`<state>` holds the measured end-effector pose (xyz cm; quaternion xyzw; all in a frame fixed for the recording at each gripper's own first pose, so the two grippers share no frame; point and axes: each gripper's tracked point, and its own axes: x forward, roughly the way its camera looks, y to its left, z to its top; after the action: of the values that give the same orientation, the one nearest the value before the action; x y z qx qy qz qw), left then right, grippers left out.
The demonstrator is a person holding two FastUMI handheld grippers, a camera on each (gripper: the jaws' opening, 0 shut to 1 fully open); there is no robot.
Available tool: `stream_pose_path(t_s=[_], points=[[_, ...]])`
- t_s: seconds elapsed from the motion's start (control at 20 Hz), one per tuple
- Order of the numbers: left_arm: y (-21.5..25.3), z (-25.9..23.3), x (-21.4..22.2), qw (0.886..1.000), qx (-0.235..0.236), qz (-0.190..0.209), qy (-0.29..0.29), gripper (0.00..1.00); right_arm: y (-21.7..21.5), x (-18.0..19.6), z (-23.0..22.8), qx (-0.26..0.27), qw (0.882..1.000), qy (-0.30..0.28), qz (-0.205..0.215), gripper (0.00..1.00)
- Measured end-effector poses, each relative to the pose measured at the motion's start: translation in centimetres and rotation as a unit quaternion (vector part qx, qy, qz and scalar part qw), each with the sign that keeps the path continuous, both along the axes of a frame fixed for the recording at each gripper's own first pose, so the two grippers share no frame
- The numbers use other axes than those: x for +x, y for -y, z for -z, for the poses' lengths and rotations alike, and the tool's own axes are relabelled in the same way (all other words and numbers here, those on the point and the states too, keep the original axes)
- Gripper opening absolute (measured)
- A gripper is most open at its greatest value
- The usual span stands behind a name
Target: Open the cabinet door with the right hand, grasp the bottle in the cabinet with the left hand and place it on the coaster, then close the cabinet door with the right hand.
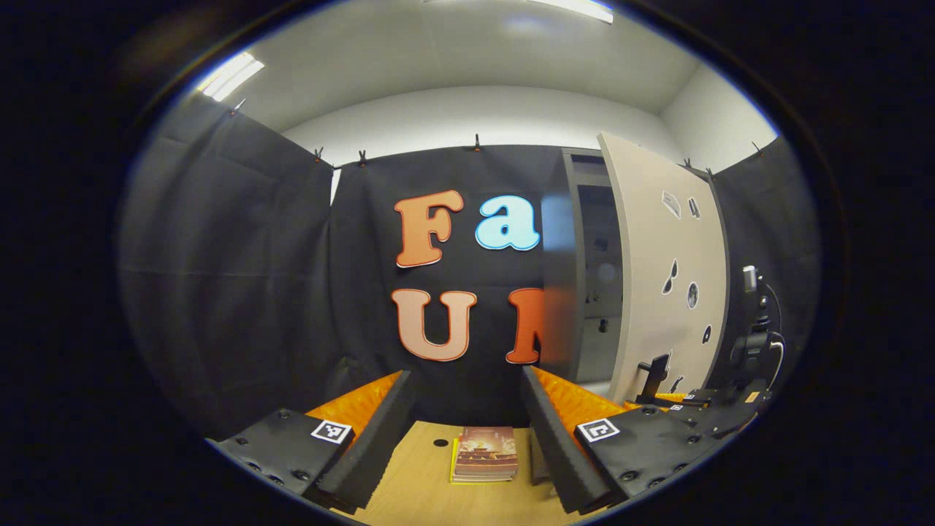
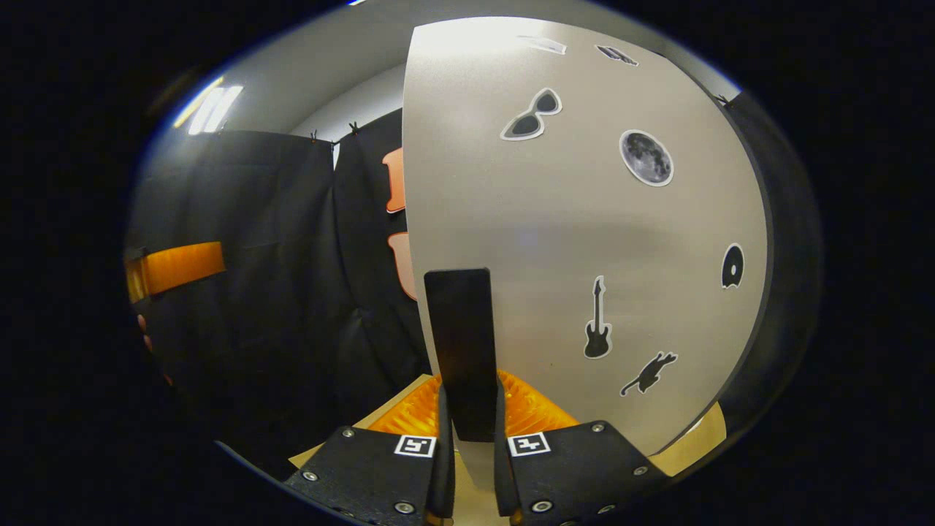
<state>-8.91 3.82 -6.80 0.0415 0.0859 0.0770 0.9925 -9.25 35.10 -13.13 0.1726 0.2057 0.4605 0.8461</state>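
The right gripper [image 2: 467, 446] has its fingers closed tight on the dark, flat door handle [image 2: 460, 343], which stands upright between them, the natural grip for swinging the beige cabinet door [image 2: 584, 219] about its hinge. In the left gripper view the cabinet door [image 1: 657, 277] stands partly open, with the cabinet's dim interior [image 1: 595, 292] beside it; I cannot make out the bottle in there. The left gripper [image 1: 467, 438] hangs back with jaws wide apart and empty above the wooden table [image 1: 424, 482], just before a small book [image 1: 486, 453], probably ready to reach in once the opening is wide enough
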Motion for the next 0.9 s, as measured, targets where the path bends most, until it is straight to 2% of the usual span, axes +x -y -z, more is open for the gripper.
stream_pose_path(t_s=[0.2,0.25,0.45,0.55,0.6,0.7,0.75,0.9], points=[[3.1,1.6,1.6,1.0,-0.007,0.028,-0.005,0.96,4.9,-2.0,0.2,0.029,0.999,0.001,-0.021,0.22],[3.8,2.0,2.1,0.999,-0.01,0.036,-0.006,0.93,5.5,-2.3,0.2,0.038,0.999,0.007,-0.028,0.22],[8.1,3.7,4.2,0.997,-0.019,0.07,-0.012,0.94,6.9,-2.1,0.5,0.07,0.996,-0.009,-0.046,0.22],[10.3,4.6,5.4,0.996,-0.021,0.087,-0.014,0.94,7.8,-2.1,0.6,0.081,0.996,-0.011,-0.044,0.22],[11.4,5.2,5.9,0.995,-0.025,0.095,-0.016,0.93,8.2,-2.0,0.8,0.087,0.995,-0.016,-0.04,0.17],[13.9,6.4,7.3,0.993,-0.036,0.111,-0.02,0.96,8.9,-1.7,1.1,0.095,0.995,-0.026,-0.029,0.17],[15.1,7.0,7.8,0.992,-0.042,0.12,-0.021,0.94,9.5,-1.6,1.2,0.097,0.995,-0.03,-0.021,0.21],[19.1,8.6,9.4,0.987,-0.056,0.15,-0.025,0.94,10.4,-1.3,1.4,0.098,0.994,-0.039,0.007,0.22]])
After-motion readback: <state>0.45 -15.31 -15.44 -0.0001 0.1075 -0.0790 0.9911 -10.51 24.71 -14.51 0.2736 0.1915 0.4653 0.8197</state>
